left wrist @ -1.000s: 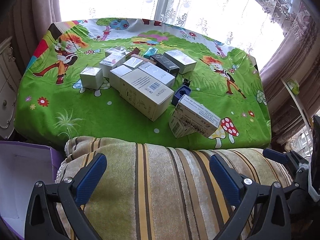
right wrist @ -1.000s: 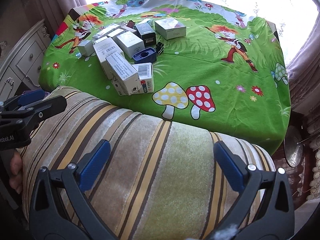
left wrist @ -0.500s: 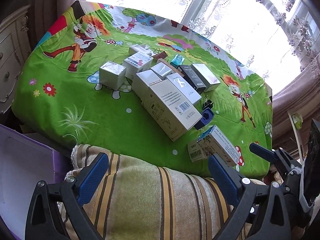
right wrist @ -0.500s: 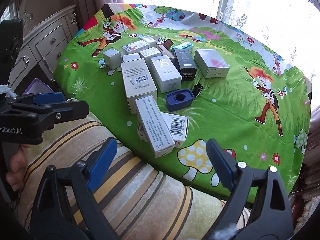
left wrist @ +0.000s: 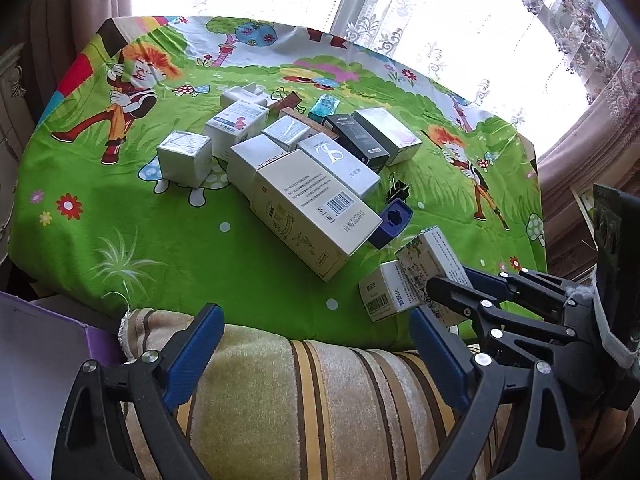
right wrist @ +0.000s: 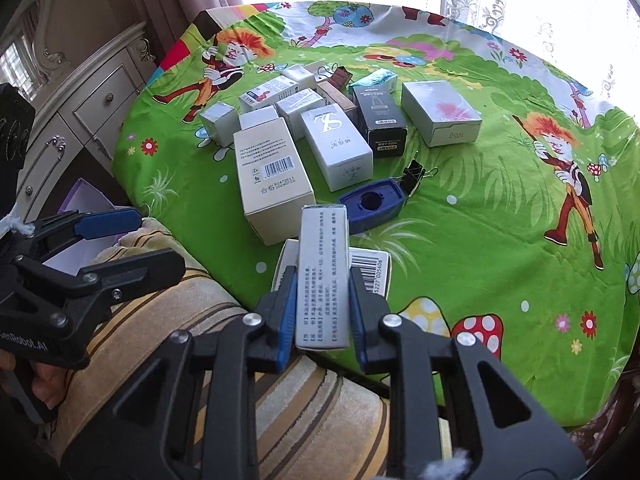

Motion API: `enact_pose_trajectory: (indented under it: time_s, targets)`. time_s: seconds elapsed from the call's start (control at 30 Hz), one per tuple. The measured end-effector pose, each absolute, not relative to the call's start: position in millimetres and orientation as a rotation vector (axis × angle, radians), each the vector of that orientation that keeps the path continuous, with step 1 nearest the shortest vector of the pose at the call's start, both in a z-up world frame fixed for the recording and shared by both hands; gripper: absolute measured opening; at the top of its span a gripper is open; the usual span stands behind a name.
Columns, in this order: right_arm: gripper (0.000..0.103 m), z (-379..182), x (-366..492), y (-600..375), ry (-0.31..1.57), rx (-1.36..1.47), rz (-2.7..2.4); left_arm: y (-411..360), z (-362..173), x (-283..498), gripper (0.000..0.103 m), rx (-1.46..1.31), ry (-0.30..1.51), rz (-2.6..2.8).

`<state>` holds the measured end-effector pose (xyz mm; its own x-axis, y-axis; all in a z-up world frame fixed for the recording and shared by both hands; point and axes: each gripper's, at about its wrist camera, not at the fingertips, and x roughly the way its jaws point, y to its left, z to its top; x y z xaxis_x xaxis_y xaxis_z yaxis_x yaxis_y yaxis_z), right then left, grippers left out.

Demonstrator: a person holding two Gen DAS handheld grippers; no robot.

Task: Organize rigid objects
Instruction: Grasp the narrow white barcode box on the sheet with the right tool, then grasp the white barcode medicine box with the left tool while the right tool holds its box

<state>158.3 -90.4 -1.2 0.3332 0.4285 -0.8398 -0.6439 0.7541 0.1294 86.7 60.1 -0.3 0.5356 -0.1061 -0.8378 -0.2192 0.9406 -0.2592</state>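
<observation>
On the green cartoon tablecloth (right wrist: 480,248) lies a cluster of several small cartons. My right gripper (right wrist: 322,292) is closing, its blue pads pressed on both long sides of a long white printed box (right wrist: 322,264) near the table's front edge. That box rests across a barcoded white box (right wrist: 370,268). From the left wrist view the same grip shows at the right, the right gripper (left wrist: 454,280) clamped on the long box (left wrist: 428,256). My left gripper (left wrist: 314,320) hangs over a striped cushion (left wrist: 320,400), its jaws wide but closing with nothing between them.
A large cream box (right wrist: 268,176), a white box with a big monogram (right wrist: 336,144), a black box (right wrist: 380,120) and a silver box (right wrist: 440,118) lie further back. Beside them sit a blue plastic piece (right wrist: 374,202) and a binder clip (right wrist: 416,172). A purple bin (left wrist: 36,352) stands at the left, a dresser (right wrist: 80,120) behind.
Both grippers moved forward from over the cushion toward the table. The right jaws went from wide open to clamped on the long white box. The left jaws narrowed slightly.
</observation>
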Motion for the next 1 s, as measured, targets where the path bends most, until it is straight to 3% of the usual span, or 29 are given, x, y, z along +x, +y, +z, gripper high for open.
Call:
enact_pose_trajectory:
  time_s: [0.2,0.57,1.0]
  targets:
    - [0.028,5.9,167.2,-123.0,0.984,-0.187,0.574,36.4,-3.1,101.5,0.094,-0.308,1.058,0.011]
    - [0.028,7.4,182.7,-171.5,0.950,-0.162,0.351,1.8,-18.0,136.3,0.095,-0.513,1.142,0.070]
    - [0.028,2.2,186.5,-187.8,0.956,-0.134,0.293,-29.3,-36.1,170.7,0.096,-0.398,1.194,0.236]
